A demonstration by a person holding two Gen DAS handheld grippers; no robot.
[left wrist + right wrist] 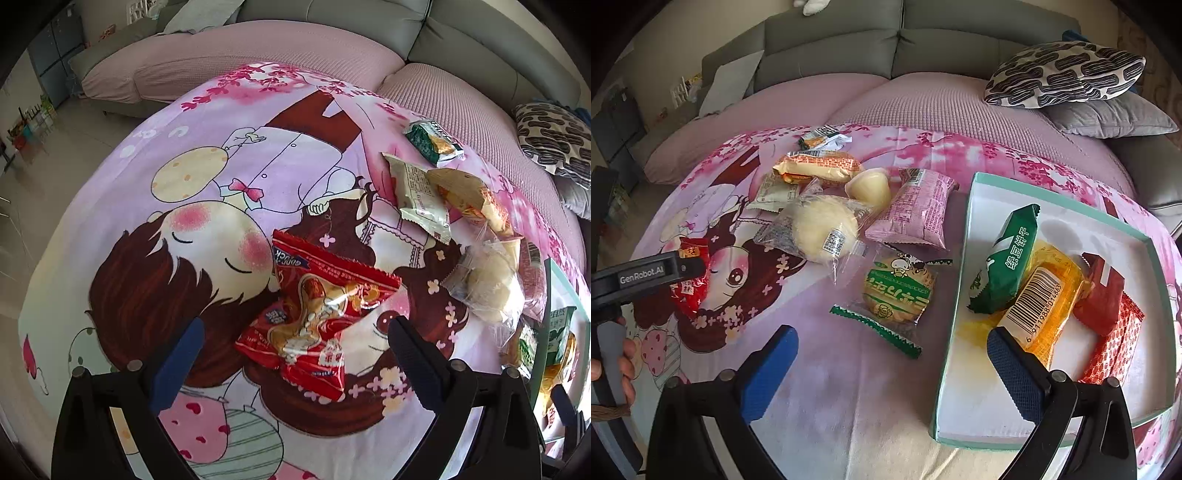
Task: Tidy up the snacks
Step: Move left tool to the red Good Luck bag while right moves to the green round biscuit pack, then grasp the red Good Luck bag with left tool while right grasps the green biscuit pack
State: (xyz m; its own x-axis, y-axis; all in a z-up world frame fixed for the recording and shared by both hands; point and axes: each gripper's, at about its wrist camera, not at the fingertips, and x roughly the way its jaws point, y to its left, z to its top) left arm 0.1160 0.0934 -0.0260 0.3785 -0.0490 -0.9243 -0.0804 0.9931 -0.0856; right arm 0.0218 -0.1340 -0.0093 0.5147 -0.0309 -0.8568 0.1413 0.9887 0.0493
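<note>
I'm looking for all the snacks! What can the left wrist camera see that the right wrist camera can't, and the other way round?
Only the left wrist view shows the whole red snack packet, lying between the open left gripper's fingers.

Only the right wrist view shows the inside of the teal-rimmed box: a green packet, an orange packet and a red packet. It also shows the round cookie packet and the pink packet, with the open right gripper in front.

Both show the cartoon blanket, the clear-wrapped pale bun and the patterned pillow.
</note>
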